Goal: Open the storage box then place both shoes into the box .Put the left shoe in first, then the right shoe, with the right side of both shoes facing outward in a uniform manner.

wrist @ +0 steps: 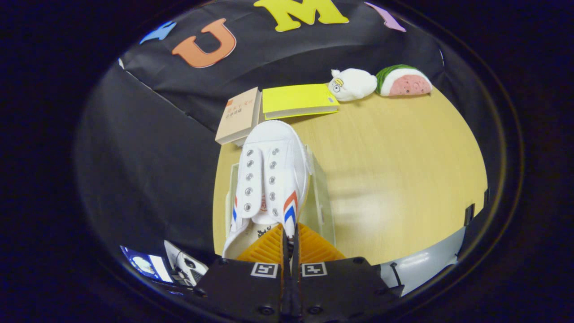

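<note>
A handheld gripper (289, 240) is looking forward along its two fingers across a pale wooden table (394, 179). The fingers are pressing together on the thin side wall of a white canvas shoe (271, 175), near its opening, so the claw is clenched and grasping the shoe. The shoe, which has metal eyelets, no laces and red and blue chevron stripes on its side, is pointing away from the gripper with its toe farthest off. It is hanging over a clear plastic storage box (320, 197), whose see-through walls are showing on either side of the shoe; the box seems to be open already, though whether the shoe is resting inside it or hovering just above is hard to tell. Beyond the shoe's toe, a tan book (238, 115) and a yellow book (298, 100) are lying on the table, and farther back a white plush toy (353, 84) is sitting beside a watermelon-slice plush (404, 81). Judging from this, the opening step looks done and one shoe is being placed; which shoe it is cannot be told, and a second shoe's placing may be left.
</note>
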A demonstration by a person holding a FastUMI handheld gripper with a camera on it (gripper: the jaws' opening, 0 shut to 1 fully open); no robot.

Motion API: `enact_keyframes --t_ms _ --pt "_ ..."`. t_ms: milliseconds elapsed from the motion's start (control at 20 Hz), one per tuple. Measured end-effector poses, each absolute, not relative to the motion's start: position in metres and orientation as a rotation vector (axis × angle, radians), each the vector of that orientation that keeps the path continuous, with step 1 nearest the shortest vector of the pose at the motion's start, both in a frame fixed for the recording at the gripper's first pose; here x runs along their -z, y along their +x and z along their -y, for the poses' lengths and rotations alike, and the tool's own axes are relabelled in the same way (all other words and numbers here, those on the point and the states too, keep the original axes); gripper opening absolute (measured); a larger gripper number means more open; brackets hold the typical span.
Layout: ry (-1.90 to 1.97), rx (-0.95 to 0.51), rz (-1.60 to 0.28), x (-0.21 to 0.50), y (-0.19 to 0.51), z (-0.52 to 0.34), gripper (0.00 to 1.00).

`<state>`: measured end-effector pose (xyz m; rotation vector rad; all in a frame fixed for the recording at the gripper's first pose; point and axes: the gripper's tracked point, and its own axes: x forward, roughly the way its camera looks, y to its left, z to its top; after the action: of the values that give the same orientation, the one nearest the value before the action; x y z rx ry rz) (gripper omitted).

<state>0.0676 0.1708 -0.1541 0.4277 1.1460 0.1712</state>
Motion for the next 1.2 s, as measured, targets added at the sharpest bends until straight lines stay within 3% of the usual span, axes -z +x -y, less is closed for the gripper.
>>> enact_keyframes --t_ms 500,1100,1150,1200 --pt "0.185 0.040 -1.093 0.216 0.074 -0.186 0.05" --pt "0.223 0.114 -1.125 0.248 0.054 -0.190 0.06" --pt "0.225 0.086 -1.115 0.246 0.057 -0.196 0.08" --pt "0.208 0.090 -1.088 0.236 0.058 -0.195 0.25"
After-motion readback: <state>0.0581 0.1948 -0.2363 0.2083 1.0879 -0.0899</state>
